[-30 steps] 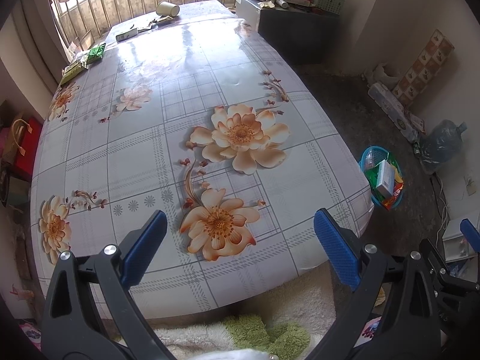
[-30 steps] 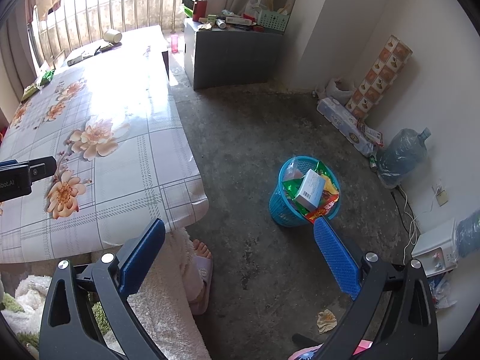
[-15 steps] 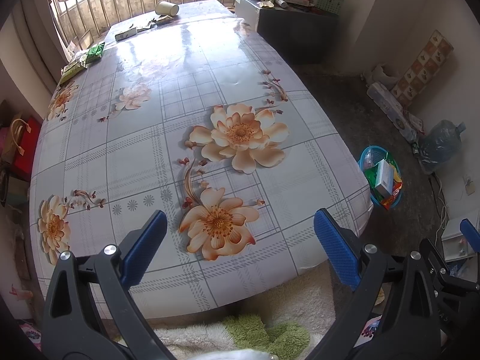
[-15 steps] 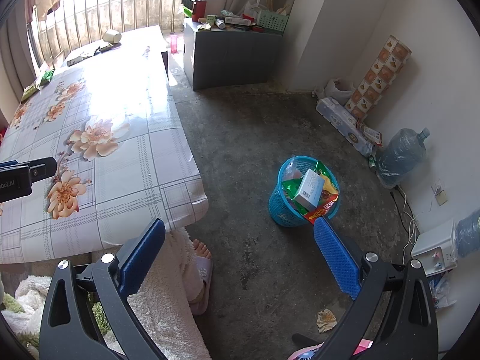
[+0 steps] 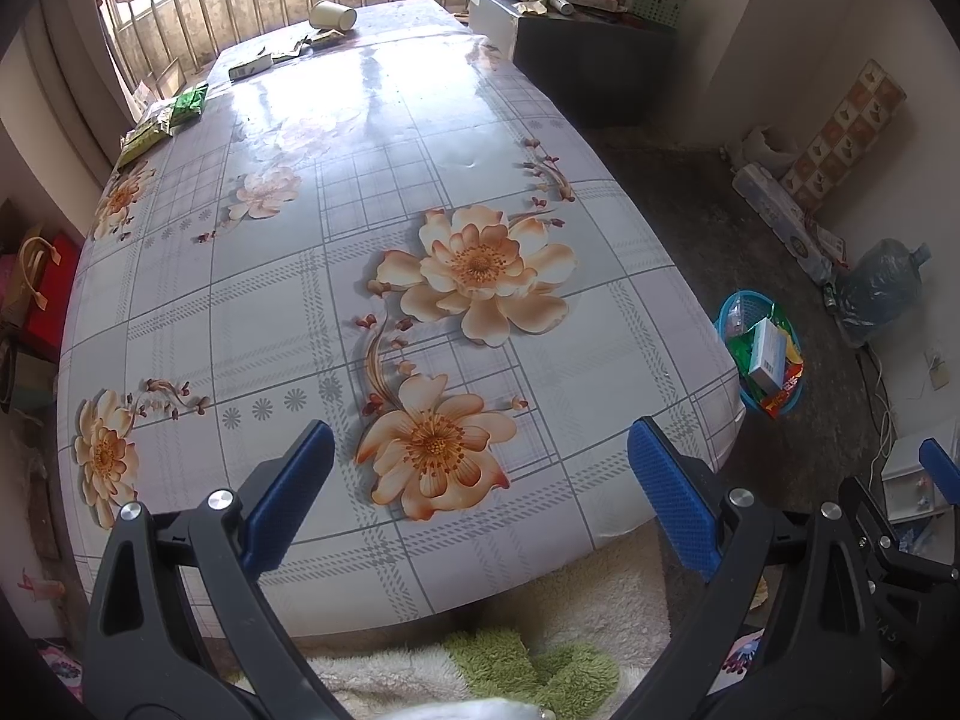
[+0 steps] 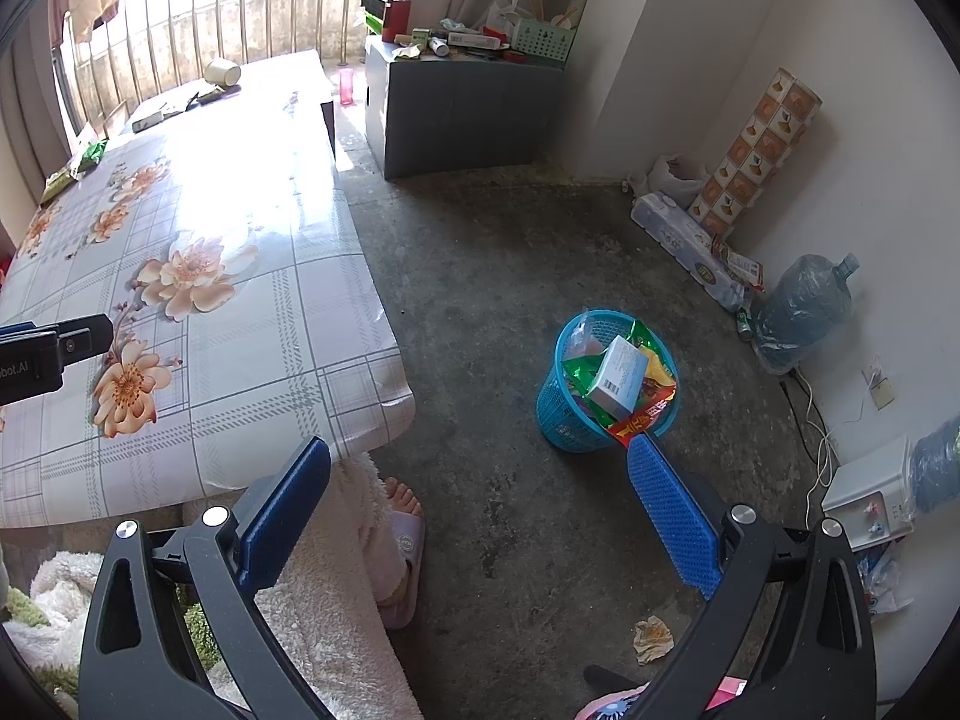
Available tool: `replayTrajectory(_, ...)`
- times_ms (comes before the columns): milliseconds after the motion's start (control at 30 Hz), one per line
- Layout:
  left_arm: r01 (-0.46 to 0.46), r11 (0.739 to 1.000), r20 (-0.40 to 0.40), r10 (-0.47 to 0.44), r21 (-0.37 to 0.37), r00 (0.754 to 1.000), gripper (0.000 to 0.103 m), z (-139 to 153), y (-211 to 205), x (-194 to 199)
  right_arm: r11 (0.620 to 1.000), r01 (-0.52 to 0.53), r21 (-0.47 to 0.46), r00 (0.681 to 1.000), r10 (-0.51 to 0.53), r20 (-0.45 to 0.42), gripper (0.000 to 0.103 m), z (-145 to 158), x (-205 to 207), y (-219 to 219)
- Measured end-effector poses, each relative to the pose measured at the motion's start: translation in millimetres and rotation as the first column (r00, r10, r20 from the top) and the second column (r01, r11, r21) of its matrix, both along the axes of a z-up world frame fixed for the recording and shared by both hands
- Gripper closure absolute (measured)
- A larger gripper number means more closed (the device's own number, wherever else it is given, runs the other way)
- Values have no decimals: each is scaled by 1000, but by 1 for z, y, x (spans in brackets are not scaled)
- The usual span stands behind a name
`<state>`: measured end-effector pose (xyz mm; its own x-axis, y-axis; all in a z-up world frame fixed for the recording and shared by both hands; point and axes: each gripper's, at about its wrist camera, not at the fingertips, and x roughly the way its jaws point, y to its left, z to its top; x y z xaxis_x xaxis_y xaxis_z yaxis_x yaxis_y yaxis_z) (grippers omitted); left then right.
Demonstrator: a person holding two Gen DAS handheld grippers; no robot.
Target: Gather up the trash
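The left gripper hovers over the near edge of a floral-clothed table, jaws wide apart and empty. The right gripper, also spread and empty, points at the floor, where a blue trash basket full of wrappers stands beside the table.

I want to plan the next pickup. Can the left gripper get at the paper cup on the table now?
Probably not yet: the left gripper is open over the near edge, while the paper cup lies at the far end of the table.

Blue trash basket stands upright on the floor, heaped with wrappers
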<state>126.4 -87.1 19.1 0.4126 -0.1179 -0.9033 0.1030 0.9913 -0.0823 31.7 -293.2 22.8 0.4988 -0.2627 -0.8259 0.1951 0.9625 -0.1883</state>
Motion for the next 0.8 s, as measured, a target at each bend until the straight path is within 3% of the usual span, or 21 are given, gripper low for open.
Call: replayTrajectory(800, 7, 1000, -3, -7, -7, 1000, 9, -1, 0, 3, 1000, 3, 0, 1000, -3, 0, 6, -1, -1, 1)
